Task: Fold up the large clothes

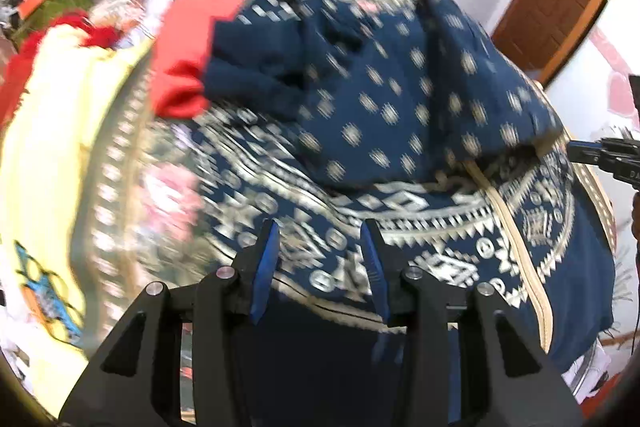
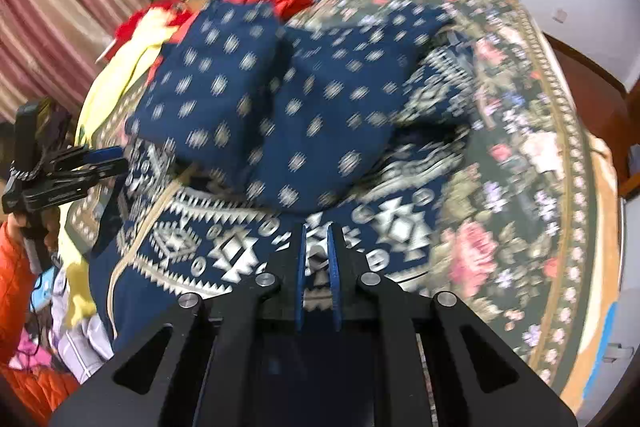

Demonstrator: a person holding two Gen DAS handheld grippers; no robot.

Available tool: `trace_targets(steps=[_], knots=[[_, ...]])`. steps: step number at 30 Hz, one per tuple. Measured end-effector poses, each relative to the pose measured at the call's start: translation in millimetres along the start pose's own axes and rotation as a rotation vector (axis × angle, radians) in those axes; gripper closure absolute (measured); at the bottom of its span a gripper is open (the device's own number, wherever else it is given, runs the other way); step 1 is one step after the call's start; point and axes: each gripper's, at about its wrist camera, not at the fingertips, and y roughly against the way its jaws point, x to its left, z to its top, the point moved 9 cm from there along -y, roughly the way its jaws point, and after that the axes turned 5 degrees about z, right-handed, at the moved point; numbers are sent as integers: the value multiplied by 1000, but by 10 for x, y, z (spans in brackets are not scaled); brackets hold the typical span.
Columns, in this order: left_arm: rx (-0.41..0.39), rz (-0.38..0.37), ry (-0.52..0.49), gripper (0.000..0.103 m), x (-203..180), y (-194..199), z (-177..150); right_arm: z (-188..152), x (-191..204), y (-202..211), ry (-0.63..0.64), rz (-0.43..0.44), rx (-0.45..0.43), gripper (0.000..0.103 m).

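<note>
Navy garment (image 1: 400, 115) with pale woven motifs lies bunched on a floral bedspread (image 2: 520, 155), its dotted upper part folded over the banded hem. A red cloth (image 1: 180, 67) pokes out at its far edge, and a yellow cloth (image 1: 44, 131) lies beside it. The left gripper (image 1: 322, 231) hangs just above the hem band with its jaws parted and nothing between them. The right gripper (image 2: 318, 233) sits over the same band, jaws drawn almost together; a fold of fabric may be pinched between the blue pads, but blur makes that uncertain. An orange sleeve (image 2: 16, 267) shows at the left edge of the right wrist view.
</note>
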Motion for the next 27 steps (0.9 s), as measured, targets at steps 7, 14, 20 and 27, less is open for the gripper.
trace_targets(steps=[7, 14, 20, 27], knots=[[-98, 43, 79, 55, 403, 80, 605, 348, -313, 170, -73, -69, -101, 66], [-116, 2, 137, 49, 648, -210, 1234, 641, -668, 114, -108, -159, -124, 59], [-81, -86, 167, 49, 652, -582, 1642, 816, -1023, -122, -160, -182, -101, 59], [-18, -126, 192, 49, 634, -1075, 1931, 958, -1418, -486, -255, -148, -67, 59]])
